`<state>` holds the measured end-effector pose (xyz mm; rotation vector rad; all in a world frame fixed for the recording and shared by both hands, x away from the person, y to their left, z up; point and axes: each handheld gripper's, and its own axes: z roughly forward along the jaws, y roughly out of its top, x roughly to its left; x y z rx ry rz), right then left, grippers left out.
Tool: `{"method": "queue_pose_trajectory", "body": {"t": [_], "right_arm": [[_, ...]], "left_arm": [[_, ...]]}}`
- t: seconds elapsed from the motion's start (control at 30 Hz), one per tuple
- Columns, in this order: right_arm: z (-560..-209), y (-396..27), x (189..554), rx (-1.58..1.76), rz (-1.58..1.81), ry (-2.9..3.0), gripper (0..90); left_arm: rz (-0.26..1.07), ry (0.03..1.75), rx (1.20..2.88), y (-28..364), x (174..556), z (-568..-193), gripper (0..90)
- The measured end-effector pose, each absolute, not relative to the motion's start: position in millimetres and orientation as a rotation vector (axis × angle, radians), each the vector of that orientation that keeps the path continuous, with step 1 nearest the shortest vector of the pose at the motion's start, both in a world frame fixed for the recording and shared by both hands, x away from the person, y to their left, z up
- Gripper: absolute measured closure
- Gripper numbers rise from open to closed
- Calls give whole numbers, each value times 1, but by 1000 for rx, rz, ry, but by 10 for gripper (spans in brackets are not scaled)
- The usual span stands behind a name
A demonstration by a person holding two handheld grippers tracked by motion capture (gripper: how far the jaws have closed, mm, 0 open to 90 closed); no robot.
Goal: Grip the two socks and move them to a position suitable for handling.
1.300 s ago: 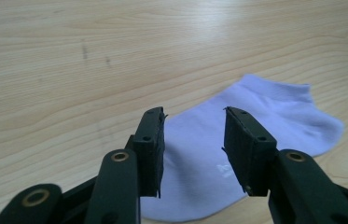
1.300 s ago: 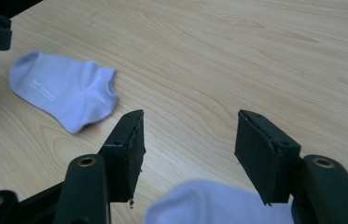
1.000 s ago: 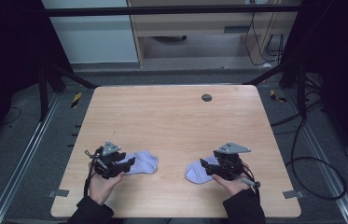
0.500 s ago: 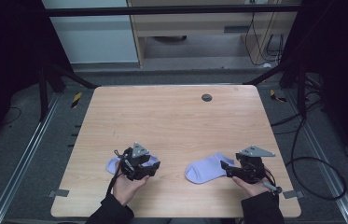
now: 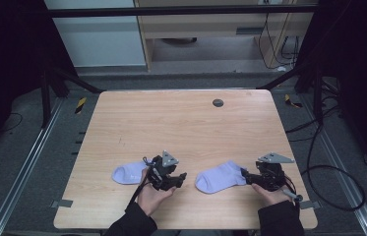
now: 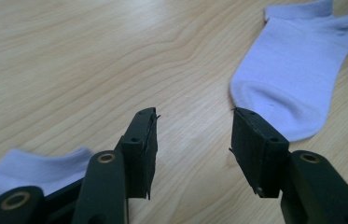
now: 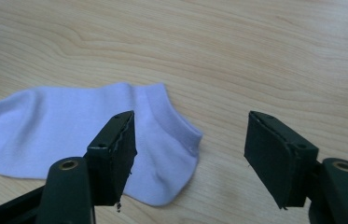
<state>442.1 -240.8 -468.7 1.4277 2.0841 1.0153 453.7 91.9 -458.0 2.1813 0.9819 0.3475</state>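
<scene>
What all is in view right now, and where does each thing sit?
socks: 2, pale lilac, flat on the near half of the table; left sock beside the left gripper, right sock with its cuff at the right gripper
table: 1, light wood, centre of the high view
grommet: 1, dark, round, far side of the tabletop
tape pieces: 2, grey, at the table's near corners
cables: several, black, on the floor right of the table
left gripper: 1, black, jaws open over bare wood, between the two socks
right gripper: 1, black, jaws open, over the right sock's cuff
hands: 2, dark sleeves, at the near edge
</scene>
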Motion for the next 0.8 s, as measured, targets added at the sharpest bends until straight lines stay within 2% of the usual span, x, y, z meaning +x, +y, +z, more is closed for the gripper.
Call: {"method": "queue_pose_trajectory", "body": {"t": [0.27, 0.5, 0.63, 0.8], "right_arm": [[-478, -241, 452, 1434, 961, 2141, 484], [-487, -236, 461, 1462, 944, 2173, 552], [-490, -233, 462, 1455, 932, 2192, 571], [-493, -231, 463, 1441, 902, 2220, 637]], "left_arm": [[312, 965, 2233, 65, 455, -473, 513], [275, 973, 2243, 54, 457, -481, 555], [268, 981, 2253, 49, 457, -484, 591], [262, 996, 2268, 46, 458, -488, 649]]}}
